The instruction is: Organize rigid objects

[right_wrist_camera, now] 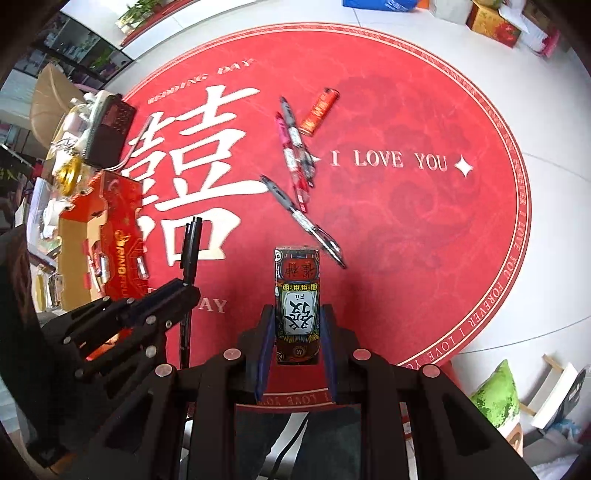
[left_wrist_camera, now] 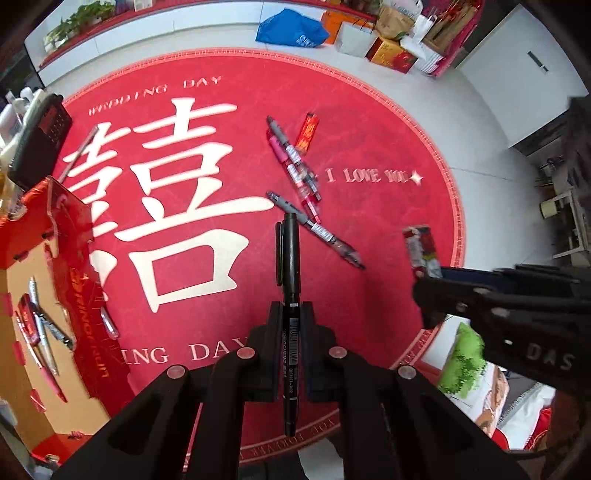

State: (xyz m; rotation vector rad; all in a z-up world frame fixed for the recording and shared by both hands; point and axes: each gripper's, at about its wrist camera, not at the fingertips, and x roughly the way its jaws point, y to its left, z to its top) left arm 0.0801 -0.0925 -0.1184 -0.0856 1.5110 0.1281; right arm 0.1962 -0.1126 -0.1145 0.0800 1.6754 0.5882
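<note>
At the left edge of the round red mat (left_wrist_camera: 369,122) stands an open red cardboard box (left_wrist_camera: 79,295); on its brown floor lie several pens (left_wrist_camera: 44,332) and a flat red item, loosely heaped. The mat, printed with a large cream character and the words "I LOVE YOU", lies on a pale tiled floor (left_wrist_camera: 491,122). Beyond its far edge sit a blue bag (left_wrist_camera: 291,29) and a cluster of paper bags and gift boxes (left_wrist_camera: 391,40). Near the mat's middle lie three loose pens (left_wrist_camera: 295,162), two side by side and one crossing just nearer, with a small orange-red lighter (right_wrist_camera: 318,112) beside them. The left tool (left_wrist_camera: 290,321) is clamped shut on a black marker (left_wrist_camera: 290,280), held lengthwise above the mat. The right tool (right_wrist_camera: 297,325) grips a patterned small box (right_wrist_camera: 297,295) between its blue-edged pads, also clear of the mat, with the left tool just beside it.
</note>
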